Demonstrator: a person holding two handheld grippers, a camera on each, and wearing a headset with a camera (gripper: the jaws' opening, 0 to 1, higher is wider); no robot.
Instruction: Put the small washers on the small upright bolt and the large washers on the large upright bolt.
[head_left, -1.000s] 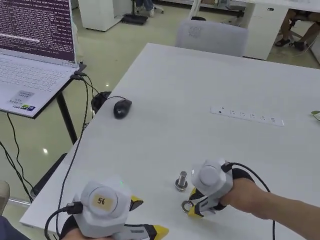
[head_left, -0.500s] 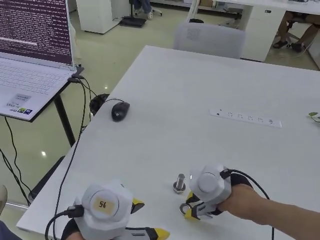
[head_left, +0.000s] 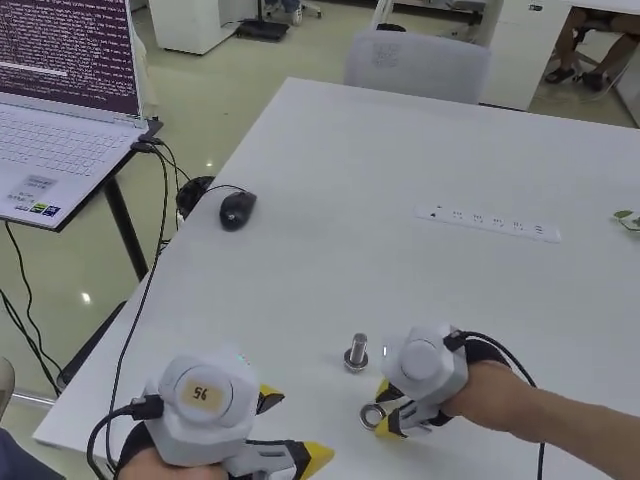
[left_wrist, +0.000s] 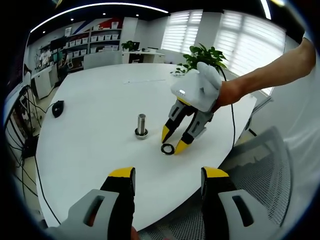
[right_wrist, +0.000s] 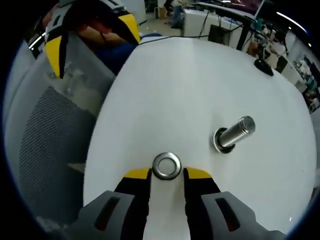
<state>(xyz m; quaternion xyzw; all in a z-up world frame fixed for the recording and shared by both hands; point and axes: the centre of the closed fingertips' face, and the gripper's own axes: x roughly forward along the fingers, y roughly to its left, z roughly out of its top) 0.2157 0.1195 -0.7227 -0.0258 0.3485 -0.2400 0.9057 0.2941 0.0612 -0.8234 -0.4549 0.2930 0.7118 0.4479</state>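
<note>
I am holding the right gripper (head_left: 385, 409) low at the near edge of the white worktop (head_left: 400, 150). Its yellow-tipped jaws are lying on either side of a steel washer (head_left: 372, 416), which is resting flat on the surface. In the right gripper view the jaws are drawn in close against the washer's near half (I cannot tell whether they are actually pinching it or only flanking it). The upright bolt (head_left: 357, 353) is standing on its head just beyond the washer and slightly to its left, apart from it. The left gripper (left_wrist: 168, 175) is hovering at the near left, pointing across towards the bolt, with its jaws spread wide over bare worktop. A computer mouse (head_left: 237, 209) is lying by the far left edge.
</note>
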